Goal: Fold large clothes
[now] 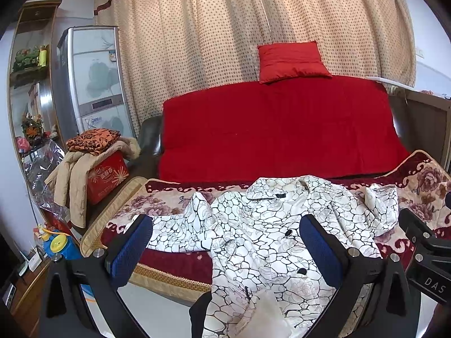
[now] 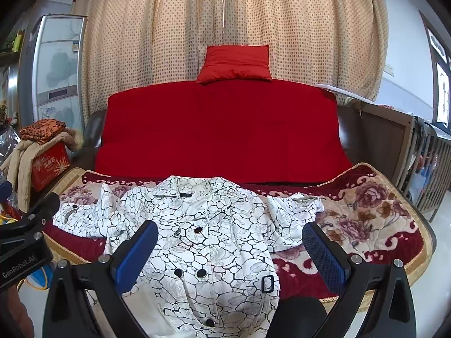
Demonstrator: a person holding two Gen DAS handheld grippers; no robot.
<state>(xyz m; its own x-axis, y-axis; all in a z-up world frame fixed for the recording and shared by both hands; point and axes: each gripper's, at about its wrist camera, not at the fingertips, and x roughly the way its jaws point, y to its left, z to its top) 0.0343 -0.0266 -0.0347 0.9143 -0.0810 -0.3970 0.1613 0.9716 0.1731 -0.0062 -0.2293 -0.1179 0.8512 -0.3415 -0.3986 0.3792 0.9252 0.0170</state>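
Note:
A white coat with a black crackle pattern and black buttons lies face up on a floral sofa cover, collar at the back, sleeves spread to both sides, its hem hanging over the front edge. It also shows in the right wrist view. My left gripper is open and empty, hovering above the coat's front. My right gripper is open and empty above the coat's buttoned front, and it shows at the right edge of the left wrist view.
A red blanket covers the sofa back, with a red cushion on top. A red box with clothes piled on it stands at the left, beside a tall cabinet. A wooden crib stands at the right.

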